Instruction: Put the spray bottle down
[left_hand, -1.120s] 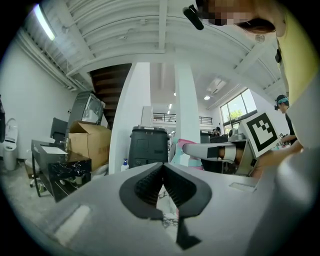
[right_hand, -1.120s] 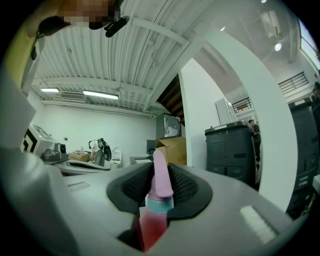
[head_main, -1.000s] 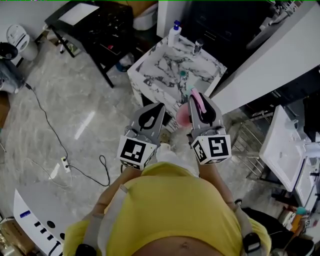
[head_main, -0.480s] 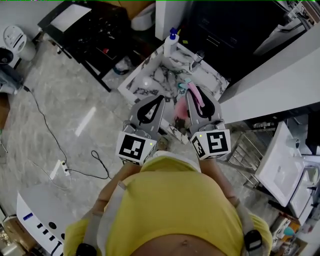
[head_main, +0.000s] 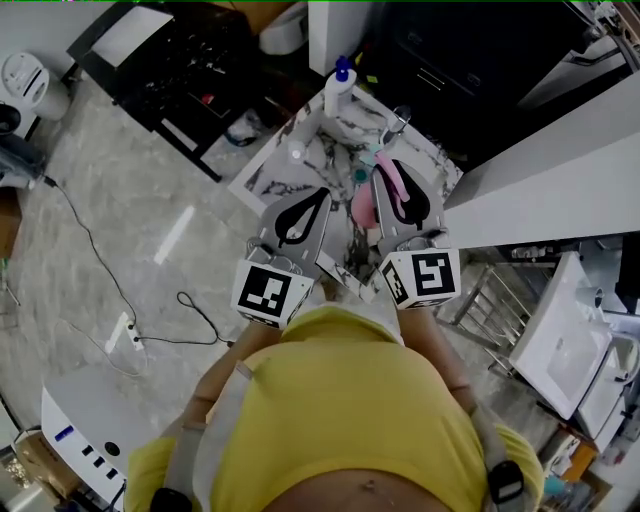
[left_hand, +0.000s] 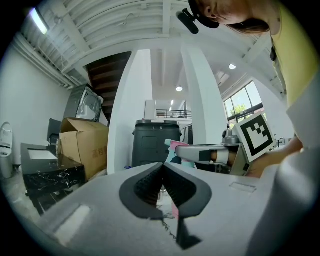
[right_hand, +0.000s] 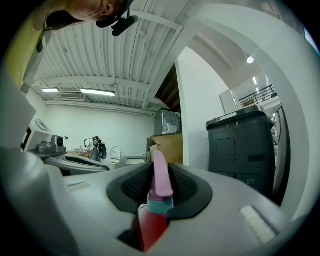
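The right gripper (head_main: 393, 182) grips a pink spray bottle (right_hand: 159, 187) near the marble table's (head_main: 298, 162) near edge; released there, it could topple off.

**Off-task clutter in view**

Marble-top table (head_main: 285, 172) stood on a glossy stone floor (head_main: 120, 220). A white pump bottle (head_main: 338, 90) with a blue cap sat at its far corner, with a clear glass (head_main: 398, 120) near it. A black table (head_main: 190, 55) stood at upper left. A power strip (head_main: 129, 333) and its black cable lay on the floor. The left gripper view showed a black bin (left_hand: 156, 142) and a cardboard box (left_hand: 84, 145).
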